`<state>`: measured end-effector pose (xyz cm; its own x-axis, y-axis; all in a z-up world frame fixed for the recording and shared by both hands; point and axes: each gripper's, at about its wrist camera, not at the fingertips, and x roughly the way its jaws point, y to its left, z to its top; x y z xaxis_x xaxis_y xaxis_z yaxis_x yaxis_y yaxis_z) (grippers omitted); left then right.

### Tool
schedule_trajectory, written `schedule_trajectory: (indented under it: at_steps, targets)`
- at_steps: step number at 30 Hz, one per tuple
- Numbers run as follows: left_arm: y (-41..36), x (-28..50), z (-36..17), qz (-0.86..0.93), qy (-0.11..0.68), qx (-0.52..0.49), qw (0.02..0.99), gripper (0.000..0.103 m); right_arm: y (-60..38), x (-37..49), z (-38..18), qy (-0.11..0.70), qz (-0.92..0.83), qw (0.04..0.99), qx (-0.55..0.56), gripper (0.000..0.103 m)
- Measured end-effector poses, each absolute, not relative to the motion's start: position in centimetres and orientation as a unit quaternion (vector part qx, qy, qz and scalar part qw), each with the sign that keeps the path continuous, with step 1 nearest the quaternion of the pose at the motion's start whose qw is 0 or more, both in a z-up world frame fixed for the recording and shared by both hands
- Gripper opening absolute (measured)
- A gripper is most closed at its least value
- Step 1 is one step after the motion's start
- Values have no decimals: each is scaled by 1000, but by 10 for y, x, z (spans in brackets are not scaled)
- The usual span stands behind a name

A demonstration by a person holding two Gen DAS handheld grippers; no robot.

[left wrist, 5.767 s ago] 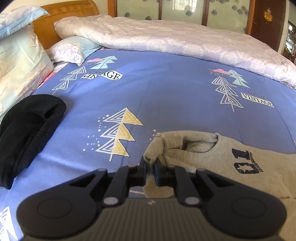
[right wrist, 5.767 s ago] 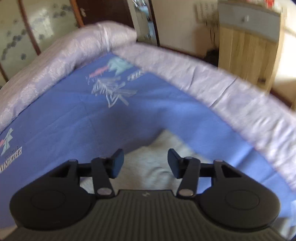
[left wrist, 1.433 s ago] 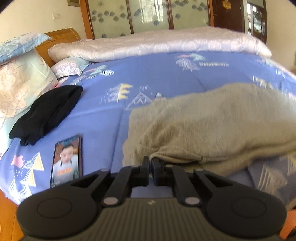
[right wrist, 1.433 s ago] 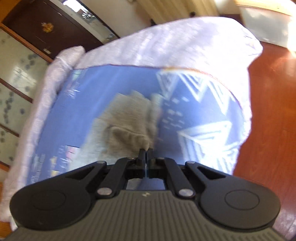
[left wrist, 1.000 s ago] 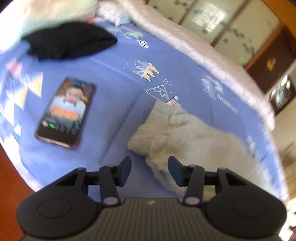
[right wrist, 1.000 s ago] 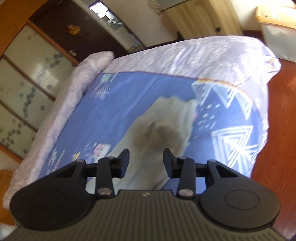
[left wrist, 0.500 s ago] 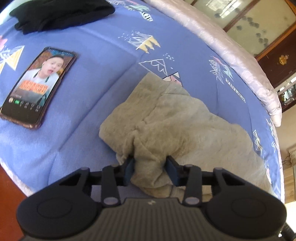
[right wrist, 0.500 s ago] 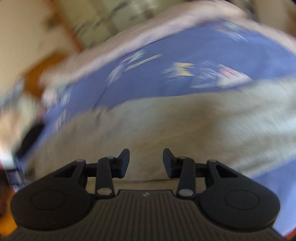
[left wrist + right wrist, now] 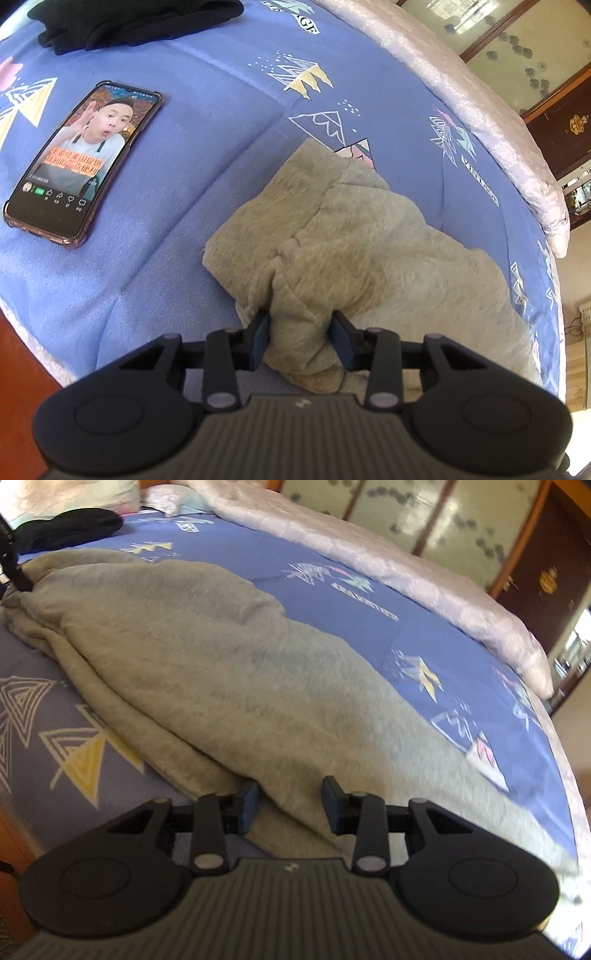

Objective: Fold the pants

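1. The grey pants lie bunched on the blue bedsheet near the bed's edge, with a phone off at ten o'clock and a black garment up at eleven.
2. The left gripper has just been closing and now pinches a thick fold of the pants between its pads.
3. The right gripper has been closing too, yet its jaws stand apart around the cloth's edge, not pressing.
4. Looks like the regrasp step: next the right needs a firm bite, then both lift and lay the pants over.
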<state>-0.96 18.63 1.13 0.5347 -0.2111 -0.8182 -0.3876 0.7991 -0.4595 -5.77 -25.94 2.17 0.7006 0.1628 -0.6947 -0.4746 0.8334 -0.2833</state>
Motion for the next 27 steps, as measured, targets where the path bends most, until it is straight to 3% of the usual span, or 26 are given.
schedule_trajectory:
  at_steps: [1, 3, 5, 10, 14, 15, 18, 27]
  targets:
    - [187, -10, 13, 55, 479, -313, 818, 33, -260, -57, 24, 344, 179, 894, -225, 3]
    - [187, -12, 17, 50, 476, -314, 820, 20, -266, -62, 36, 334, 179, 903, -203, 3]
    - [187, -16, 22, 48, 472, -309, 824, 15, -276, -73, 52, 331, 187, 908, -177, 3]
    - [186, -15, 14, 57, 487, -294, 820, 14, -286, -91, 43, 361, 209, 893, -168, 3]
    - [175, -14, 17, 67, 499, -242, 829, 22, -286, -86, 18, 374, 198, 896, -137, 5]
    - [173, -16, 22, 67, 501, -227, 833, 25, -289, -83, 20, 380, 202, 894, -127, 7]
    - [175, -26, 42, 49, 487, -212, 846, 24, -320, -81, 37, 384, 223, 895, -39, 31]
    - [164, -6, 90, 29, 427, -225, 875, 23, -533, -117, 38, 277, -54, 908, 308, 35]
